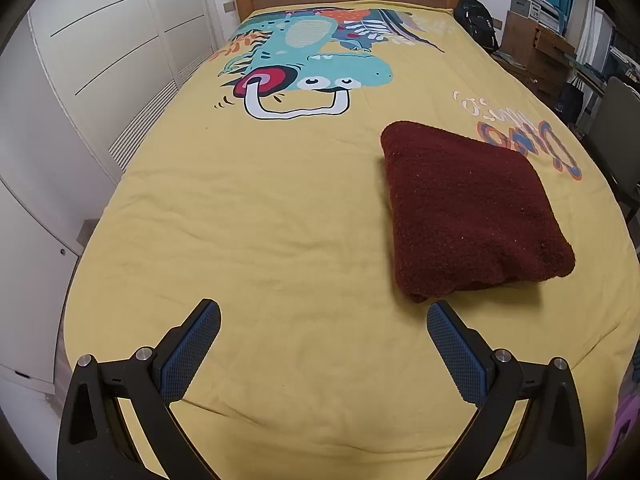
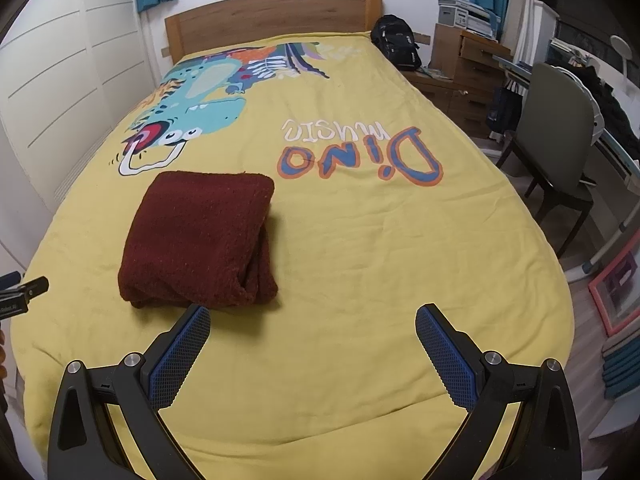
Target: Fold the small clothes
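A dark red fuzzy garment (image 1: 468, 208) lies folded into a thick rectangle on the yellow bedspread (image 1: 260, 220). In the left wrist view it sits ahead and to the right of my left gripper (image 1: 323, 314), which is open with nothing between its blue pads. In the right wrist view the same garment (image 2: 200, 236) lies ahead and to the left of my right gripper (image 2: 313, 314), also open and empty; its left pad is close to the garment's near edge. The tip of the left gripper (image 2: 24, 292) shows at the far left edge of that view.
The yellow bedspread (image 2: 380, 260) carries a dinosaur print and "Dino music" lettering. A wooden headboard (image 2: 272, 16) stands at the far end, white wardrobe doors (image 1: 100, 60) on the left. A chair (image 2: 560, 152), desk, drawers and a black backpack (image 2: 396, 44) stand to the right.
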